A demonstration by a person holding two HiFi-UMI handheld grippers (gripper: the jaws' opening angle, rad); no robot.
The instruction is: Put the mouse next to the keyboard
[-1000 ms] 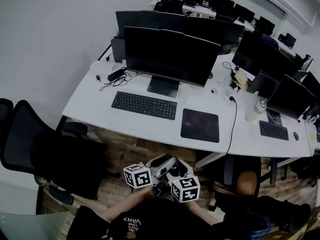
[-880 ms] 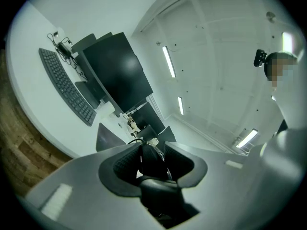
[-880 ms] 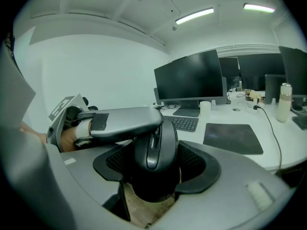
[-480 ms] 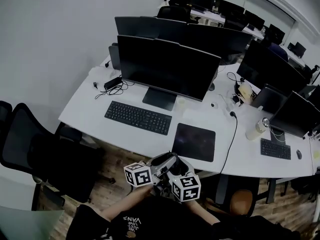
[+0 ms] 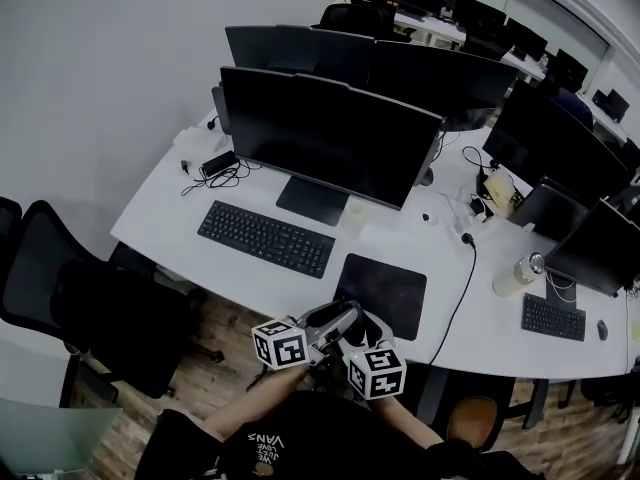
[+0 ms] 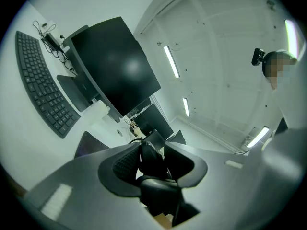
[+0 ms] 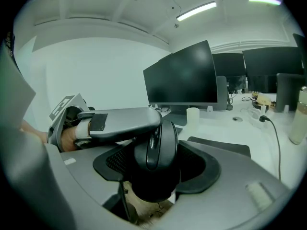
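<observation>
Mouse (image 7: 160, 140) is clamped jointly by left gripper (image 6: 151, 160) and right gripper (image 7: 159, 153), short of the desk (image 5: 160, 208); advise carrying it level and setting it just right of the keyboard (image 5: 265, 239).

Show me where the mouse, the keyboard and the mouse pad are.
mouse (image 7: 165, 143), right gripper view, top shell beside the wheel.
keyboard (image 5: 265, 239), head view, middle of the keys.
mouse pad (image 5: 385, 280), head view, its bare centre.

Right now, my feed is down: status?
Left gripper, right gripper both shut on mouse. Mouse held off the desk, short of keyboard. Nothing in the way.
</observation>
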